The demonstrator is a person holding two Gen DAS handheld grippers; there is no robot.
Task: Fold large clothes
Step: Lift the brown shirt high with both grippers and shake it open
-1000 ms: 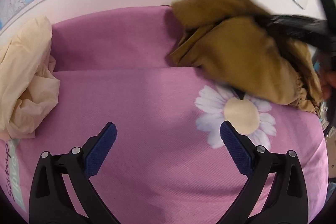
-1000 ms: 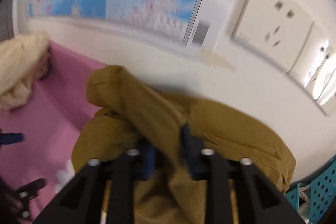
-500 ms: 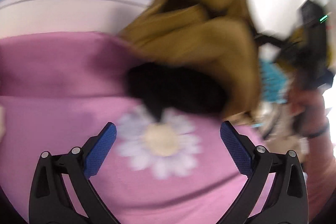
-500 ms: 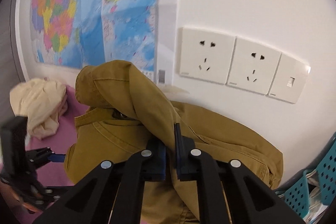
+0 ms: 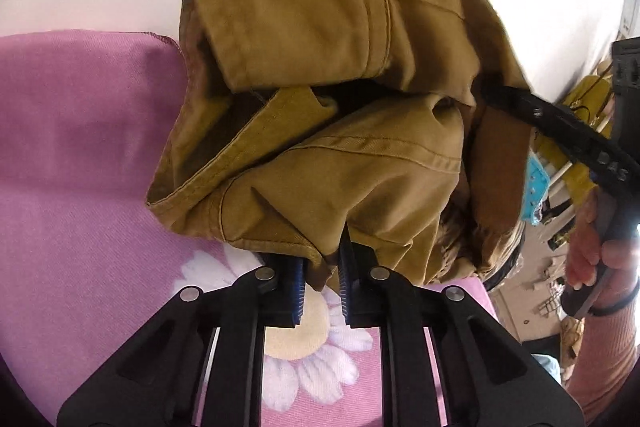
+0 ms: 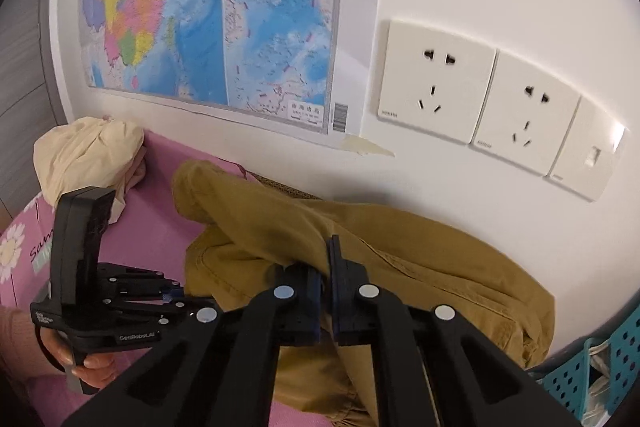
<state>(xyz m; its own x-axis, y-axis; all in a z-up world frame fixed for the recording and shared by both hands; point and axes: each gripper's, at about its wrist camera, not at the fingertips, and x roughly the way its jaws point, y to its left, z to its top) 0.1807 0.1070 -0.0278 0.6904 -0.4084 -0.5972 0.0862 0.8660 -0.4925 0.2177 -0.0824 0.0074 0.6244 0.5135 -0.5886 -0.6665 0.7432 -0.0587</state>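
My left gripper (image 5: 322,277), wide open a second ago, is closing on the jacket (image 5: 360,163) hem; my right gripper (image 6: 326,291) stays clamped on it.

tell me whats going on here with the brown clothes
A person holding a gripper in each hand is picking up a mustard-brown garment from a pink flowered sheet. The right gripper is shut on a fold of it. The left gripper is closing its jaws on the lower edge, cloth already between them. A cream garment lies bunched behind, untouched.
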